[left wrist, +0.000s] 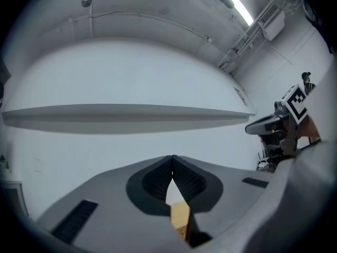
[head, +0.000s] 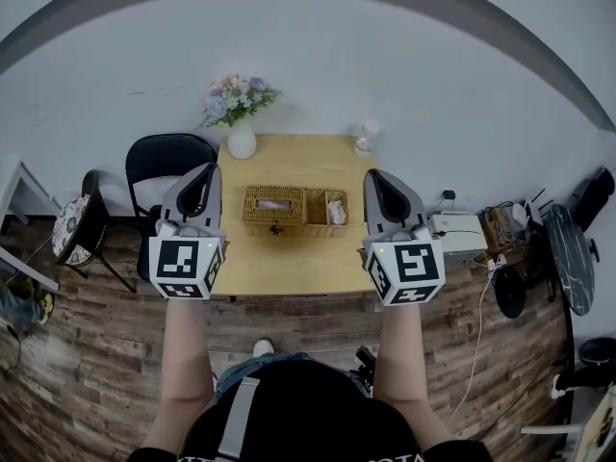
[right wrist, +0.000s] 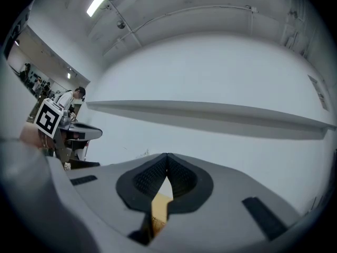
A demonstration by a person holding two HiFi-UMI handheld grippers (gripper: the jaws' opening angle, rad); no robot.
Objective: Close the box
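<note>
A woven wicker box (head: pixel 294 210) sits at the middle of the wooden table (head: pixel 289 268); white things show inside its two parts, and I cannot tell how its lid stands. Both grippers are held up in front of the person, above the table's near corners and apart from the box. The left gripper (head: pixel 205 176) is shut with nothing in it; its own view shows the fingertips (left wrist: pixel 172 159) touching against the white wall. The right gripper (head: pixel 377 179) is likewise shut and empty (right wrist: pixel 167 157). Each gripper view shows the other gripper at its edge.
A white vase of flowers (head: pixel 238 114) and a glass jar (head: pixel 364 140) stand at the table's far edge. A black chair (head: pixel 164 166) and a round stool (head: pixel 72 224) are on the left. A white box with cables (head: pixel 457 234) lies at the right.
</note>
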